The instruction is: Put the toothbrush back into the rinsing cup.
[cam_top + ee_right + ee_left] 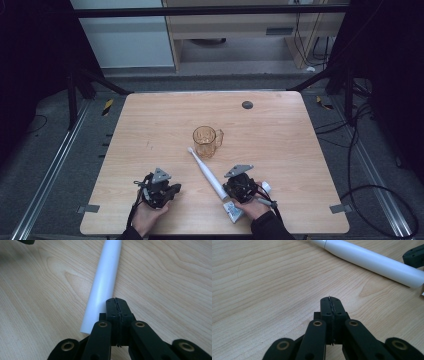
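- Near edge of the wooden table (150, 125): two hands come in from the bottom, each with a black gripper resting low on the wood.
- Left gripper (172, 190) sits at about 7 o'clock from the table's middle. Its own view shows the jaws pressed flat together, nothing between them, tips pointing toward 2 o'clock in the high view.
- Right gripper (227, 189) sits at about 5 o'clock. Its jaws are closed tight too and grip nothing.
- Right under and behind that right hand lies a small white tube (233, 211), partly covered by the hand, with its cap poking out at 3 o'clock of the gripper.
- The white electric toothbrush (207, 174) lies flat on the wood between the two grippers, on a diagonal: thick handle end toward 5 o'clock, slim brush head toward 11 o'clock.
- In the right gripper view the closed tips are just beside the handle's butt end, at its right side; whether they touch it I cannot tell.
- In the left gripper view the handle crosses the top right, well apart from the closed tips.
- Farther out, at 12 o'clock from the brush head and just beside it, stands an amber glass mug (206, 141), upright, handle turned toward 3 o'clock.
- Farthest off, near the back edge at about 1 o'clock, a small dark round disc (247, 105) sits in the tabletop.
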